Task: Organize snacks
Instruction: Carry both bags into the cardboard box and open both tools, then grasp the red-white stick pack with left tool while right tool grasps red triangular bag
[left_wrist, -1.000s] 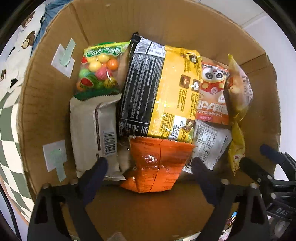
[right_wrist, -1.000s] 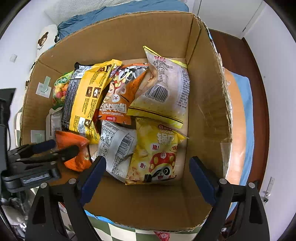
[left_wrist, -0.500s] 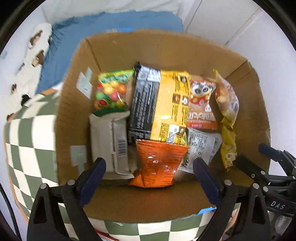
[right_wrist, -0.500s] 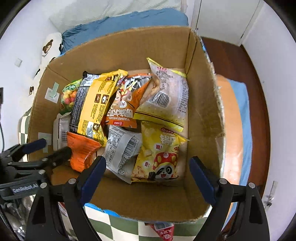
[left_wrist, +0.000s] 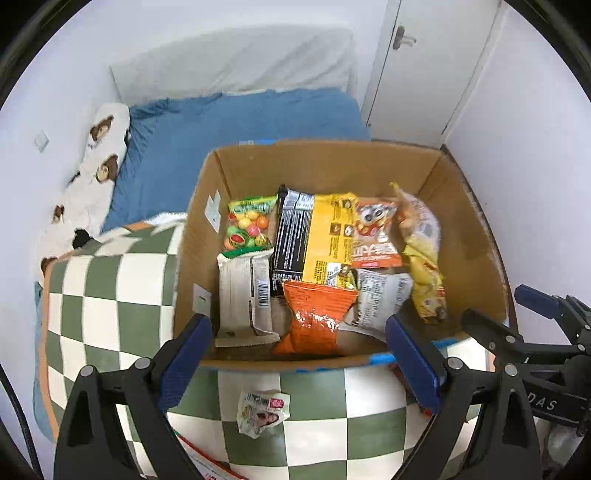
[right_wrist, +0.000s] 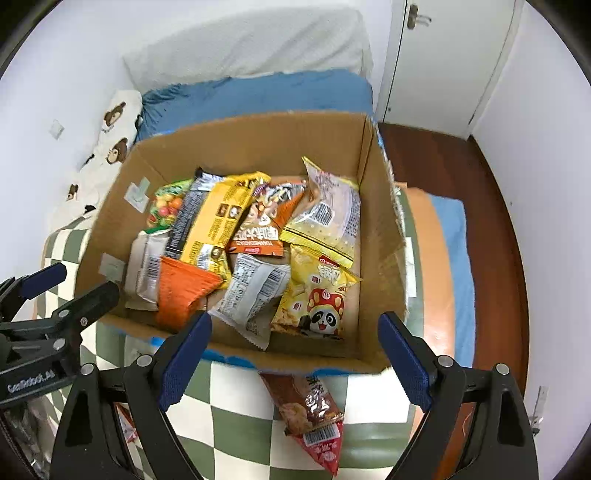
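An open cardboard box (left_wrist: 325, 158) (right_wrist: 236, 144) sits on a green-and-white checkered cover and holds several snack bags: an orange bag (left_wrist: 317, 317) (right_wrist: 181, 291), a yellow-and-black pack (left_wrist: 314, 236), a candy bag (left_wrist: 247, 229), a panda bag (right_wrist: 317, 299). A small white wrapped snack (left_wrist: 262, 411) lies on the cover in front of the box. A red-brown bag (right_wrist: 310, 410) lies by the box's near edge. My left gripper (left_wrist: 299, 358) is open and empty above the near edge. My right gripper (right_wrist: 295, 354) is open and empty too.
A bed with a blue sheet (left_wrist: 240, 118) and a bear-print pillow (left_wrist: 99, 162) lies behind the box. A white door (right_wrist: 443, 55) and dark wood floor (right_wrist: 491, 229) are at the right. More packets show at the lower left (left_wrist: 207, 461).
Both grippers have pulled back and up from the box, so the whole box, the cover and the room now show. The snacks in the box have not moved.
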